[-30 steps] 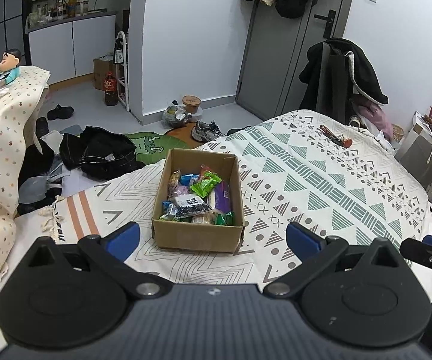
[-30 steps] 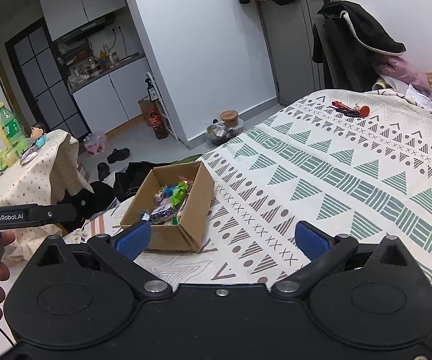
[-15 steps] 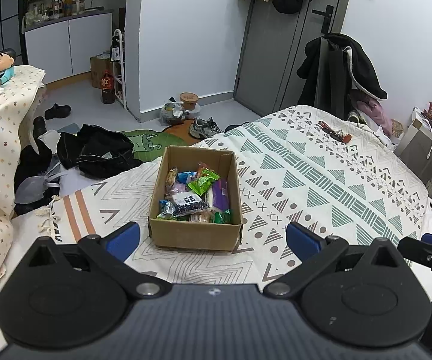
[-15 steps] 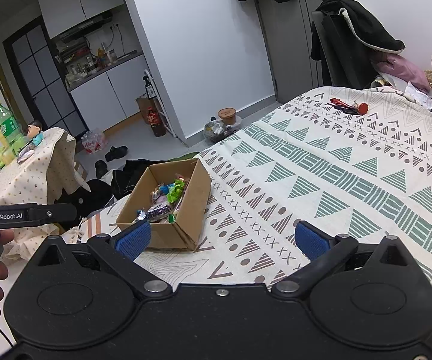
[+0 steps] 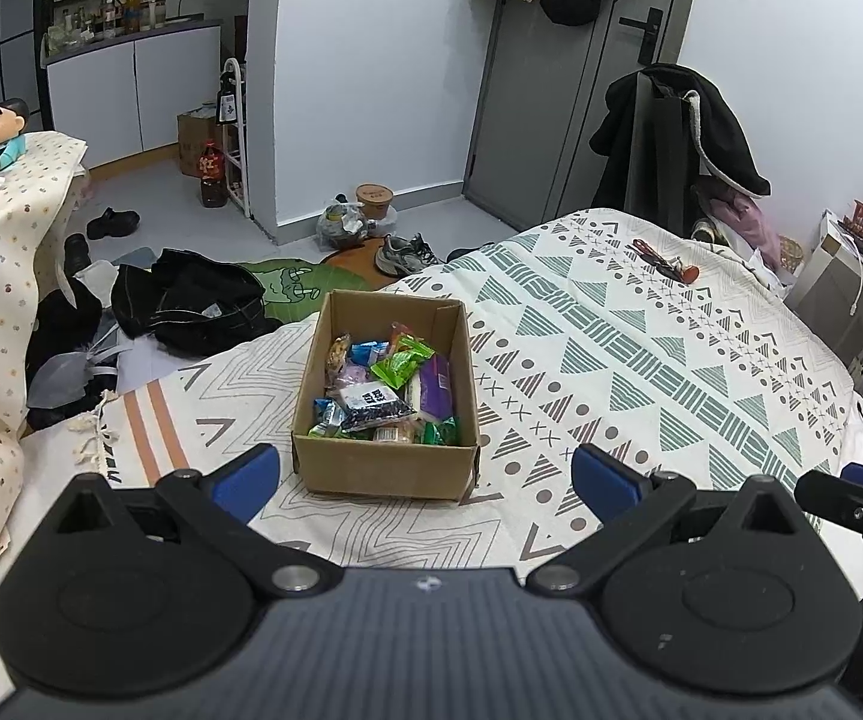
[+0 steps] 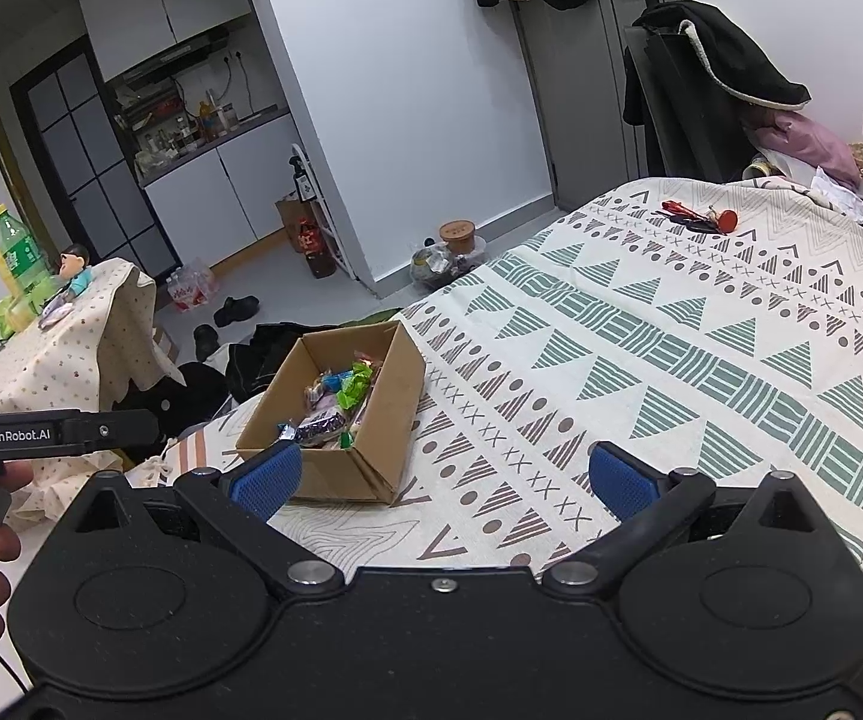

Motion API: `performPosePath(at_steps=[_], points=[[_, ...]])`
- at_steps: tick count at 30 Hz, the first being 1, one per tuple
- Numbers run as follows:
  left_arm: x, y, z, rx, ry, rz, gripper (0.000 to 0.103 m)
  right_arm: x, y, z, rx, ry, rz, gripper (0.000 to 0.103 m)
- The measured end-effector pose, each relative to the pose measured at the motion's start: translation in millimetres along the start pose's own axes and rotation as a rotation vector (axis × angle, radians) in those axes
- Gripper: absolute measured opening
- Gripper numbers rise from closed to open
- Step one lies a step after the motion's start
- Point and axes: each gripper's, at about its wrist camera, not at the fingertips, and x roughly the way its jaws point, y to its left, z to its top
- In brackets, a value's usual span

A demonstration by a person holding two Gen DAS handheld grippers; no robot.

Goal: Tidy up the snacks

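An open cardboard box (image 5: 383, 468) sits on the patterned bedspread (image 5: 641, 360), holding several wrapped snacks (image 5: 383, 387), among them a green packet, a purple packet and a dark packet with a white label. My left gripper (image 5: 425, 477) is open and empty, just short of the box's near wall. In the right wrist view the box (image 6: 392, 396) lies ahead to the left with the snacks (image 6: 338, 402) inside. My right gripper (image 6: 443, 474) is open and empty, its left fingertip (image 6: 266, 474) near the box's near corner.
Small red and black items (image 5: 668, 264) lie on the far side of the bed. Dark clothes (image 5: 185, 300) and shoes lie on the floor left of the bed. A cloth-covered table (image 6: 53, 354) with a green bottle and a doll stands at left. The left handle (image 6: 53, 432) shows at left.
Both grippers have moved a little closer to the box, which sits lower and nearer in both views. Both stay open and empty.
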Motion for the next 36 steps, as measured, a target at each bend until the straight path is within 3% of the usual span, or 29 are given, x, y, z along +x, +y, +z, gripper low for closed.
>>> performPosePath(at_steps=[36], points=[[1.3, 4.9, -4.2, -0.014, 0.007, 0.011, 0.103, 7.0, 0.0, -6.6, 0.000, 0.020, 0.008, 0.103]])
